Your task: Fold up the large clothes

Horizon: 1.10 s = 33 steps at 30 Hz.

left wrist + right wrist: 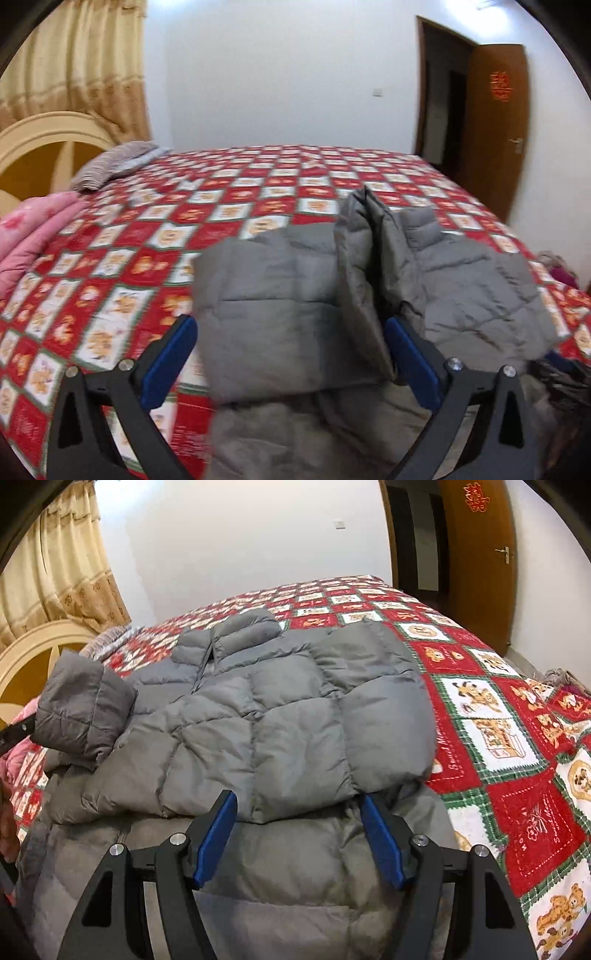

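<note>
Jacket lying part-folded on the quilted bed

Grey puffer jacket is lying on a bed under a red, white and green checked quilt, directly ahead of the right hand-held gripper. Its collar is pointing away from that gripper, and the hem is spreading beneath and between the blue pads. The right hand-held gripper's fingers are standing apart, holding nothing, hovering low over the lower edge of the jacket.

To the far left of that gripper, a grey sleeve is being held up off the bed, bunched and raised above the body of the jacket, with a dark tool edge just touching it at the frame's left rim.

In the left wrist view, the sleeve is filling the space between the left hand-held gripper's fingers. The jaws are standing wide, and the fabric is draping between them; whether it is pinched anywhere is unclear, since the picture is blurred.

Ahead and to the left of the left hand-held gripper, a pink folded blanket and a grey striped pillow are resting by a cream headboard. Beige curtains are hanging behind. Ahead to the right, a brown door with a red paper cutting is standing open against a white wall.
</note>
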{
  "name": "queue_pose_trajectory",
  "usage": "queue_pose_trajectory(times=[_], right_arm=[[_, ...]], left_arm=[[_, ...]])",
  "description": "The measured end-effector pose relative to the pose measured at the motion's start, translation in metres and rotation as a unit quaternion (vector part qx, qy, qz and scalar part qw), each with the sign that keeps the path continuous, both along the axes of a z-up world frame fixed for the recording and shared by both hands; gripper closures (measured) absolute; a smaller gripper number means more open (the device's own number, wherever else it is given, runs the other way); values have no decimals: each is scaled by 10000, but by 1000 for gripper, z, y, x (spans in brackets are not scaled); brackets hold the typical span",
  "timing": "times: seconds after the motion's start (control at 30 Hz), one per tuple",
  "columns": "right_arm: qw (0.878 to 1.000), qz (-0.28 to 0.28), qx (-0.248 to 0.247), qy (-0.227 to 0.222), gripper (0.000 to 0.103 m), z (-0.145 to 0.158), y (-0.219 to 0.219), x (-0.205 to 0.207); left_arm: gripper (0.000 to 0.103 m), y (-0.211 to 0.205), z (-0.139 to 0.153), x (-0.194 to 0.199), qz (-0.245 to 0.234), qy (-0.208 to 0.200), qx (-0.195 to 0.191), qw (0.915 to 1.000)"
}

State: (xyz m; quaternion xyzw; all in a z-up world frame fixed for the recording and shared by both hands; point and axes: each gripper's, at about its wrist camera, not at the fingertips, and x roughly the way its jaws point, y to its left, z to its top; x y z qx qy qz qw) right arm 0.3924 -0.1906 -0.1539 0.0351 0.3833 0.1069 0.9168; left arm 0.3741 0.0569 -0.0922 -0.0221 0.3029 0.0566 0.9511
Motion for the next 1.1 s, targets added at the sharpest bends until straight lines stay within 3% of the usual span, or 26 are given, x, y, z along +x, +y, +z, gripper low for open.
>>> queue_pose_trajectory(times=[0.17, 0.33, 0.43, 0.6, 0.73, 0.83, 1.0, 1.1], right_arm=[[9999, -34, -7, 169, 33, -11, 0, 4], [9996, -8, 101, 263, 29, -15, -3, 4], [9996, 37, -92, 262, 27, -16, 4, 4], [9997, 93, 182, 107, 27, 0, 1, -1], [9974, 247, 677, 83, 27, 29, 11, 11], [9949, 335, 939, 154, 27, 41, 29, 38], [9967, 284, 701, 309, 27, 40, 55, 61], [9979, -377, 535, 30, 27, 49, 45, 40]], left_arm=[[0, -31, 16, -8, -606, -409, 231, 9971], [0, -5, 36, -15, -520, -830, -246, 9949], [0, 7, 42, -17, -319, -993, -301, 9941], [0, 24, 13, 9, 409, -402, 158, 9982], [0, 43, -18, 22, 776, -1, -18, 9970], [0, 49, -28, 19, 871, 70, -128, 9961], [0, 61, -38, 13, 1013, 153, -202, 9945], [0, 66, -46, 15, 1055, 230, -282, 9938]])
